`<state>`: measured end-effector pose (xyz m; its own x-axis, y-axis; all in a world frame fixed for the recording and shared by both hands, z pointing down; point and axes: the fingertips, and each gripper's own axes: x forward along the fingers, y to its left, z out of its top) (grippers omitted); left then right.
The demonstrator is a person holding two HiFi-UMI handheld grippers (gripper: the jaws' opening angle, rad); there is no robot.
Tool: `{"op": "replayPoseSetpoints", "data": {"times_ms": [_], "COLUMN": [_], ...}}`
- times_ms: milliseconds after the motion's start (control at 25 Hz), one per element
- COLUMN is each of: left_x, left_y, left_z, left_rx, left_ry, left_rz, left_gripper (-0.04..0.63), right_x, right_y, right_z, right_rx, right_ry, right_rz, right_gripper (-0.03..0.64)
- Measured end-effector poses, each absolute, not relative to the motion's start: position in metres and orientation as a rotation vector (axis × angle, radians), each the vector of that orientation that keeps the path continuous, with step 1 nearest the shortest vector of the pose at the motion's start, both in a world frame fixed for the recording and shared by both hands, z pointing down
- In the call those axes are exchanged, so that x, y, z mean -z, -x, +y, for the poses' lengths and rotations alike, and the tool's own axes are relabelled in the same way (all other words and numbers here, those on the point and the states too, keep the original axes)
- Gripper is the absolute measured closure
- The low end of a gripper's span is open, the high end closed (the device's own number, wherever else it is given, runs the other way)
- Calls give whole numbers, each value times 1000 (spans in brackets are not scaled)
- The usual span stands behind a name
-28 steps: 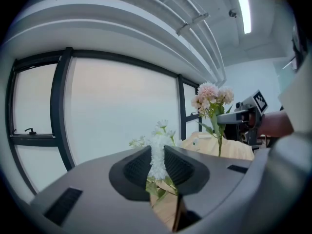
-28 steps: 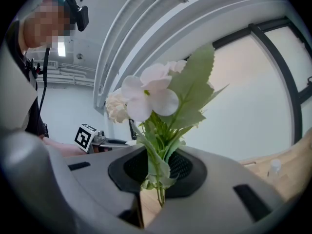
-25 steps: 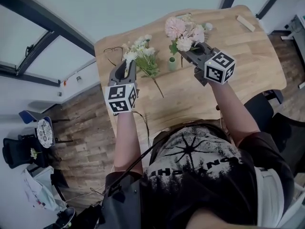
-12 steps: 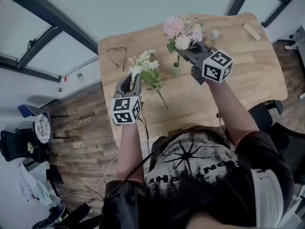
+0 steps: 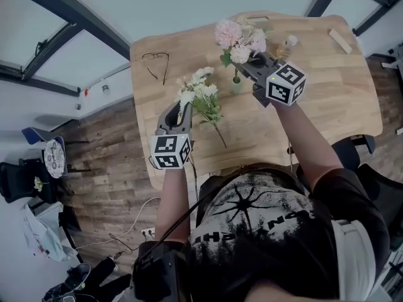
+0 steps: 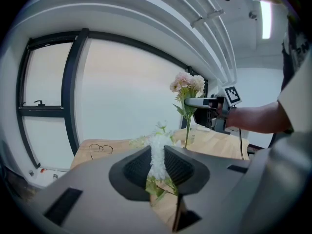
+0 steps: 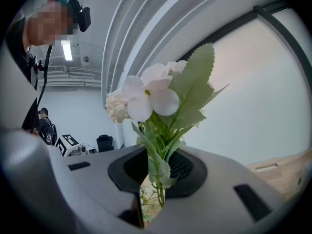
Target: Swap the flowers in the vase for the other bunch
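My left gripper (image 5: 179, 110) is shut on a bunch of white flowers (image 5: 200, 94) near the table's left edge, and the long stem (image 5: 220, 136) trails toward me. In the left gripper view the white blooms (image 6: 157, 156) sit pinched between the pads. My right gripper (image 5: 250, 65) is shut on the pink bunch (image 5: 239, 39), held upright just above the small green vase (image 5: 236, 85). Its stem (image 7: 157, 182) runs down between the jaws. The left gripper view shows the pink bunch (image 6: 186, 84) with its stem hanging beside the vase (image 6: 191, 136); I cannot tell if the stem is inside.
A pair of glasses (image 5: 155, 59) lies at the wooden table's (image 5: 315, 106) far left corner. A small wooden block (image 5: 342, 41) rests at the far right, and a small pale object (image 5: 289, 41) lies behind the right gripper. Windows and wood floor surround the table.
My left gripper has drawn back toward me and lower, carrying the white bunch along. The right gripper has sunk slightly with the pink bunch over the vase.
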<state>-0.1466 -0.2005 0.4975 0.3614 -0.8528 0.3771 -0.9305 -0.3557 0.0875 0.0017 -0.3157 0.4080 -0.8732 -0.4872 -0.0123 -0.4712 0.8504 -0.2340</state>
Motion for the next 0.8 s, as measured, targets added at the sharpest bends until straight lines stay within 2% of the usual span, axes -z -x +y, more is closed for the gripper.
{"op": "replayPoseSetpoints", "data": {"times_ms": [800], "left_x": [-510], "left_y": [143], "left_z": [-193], "left_rx": [-307], "left_ry": [-2309], "left_rz": [-1524], "left_gripper": [503], "right_x": [-461], "right_y": [8], "right_z": [-317], "right_rx": [410], "right_ry": [760], "right_rz": [2962], "right_gripper": [558]}}
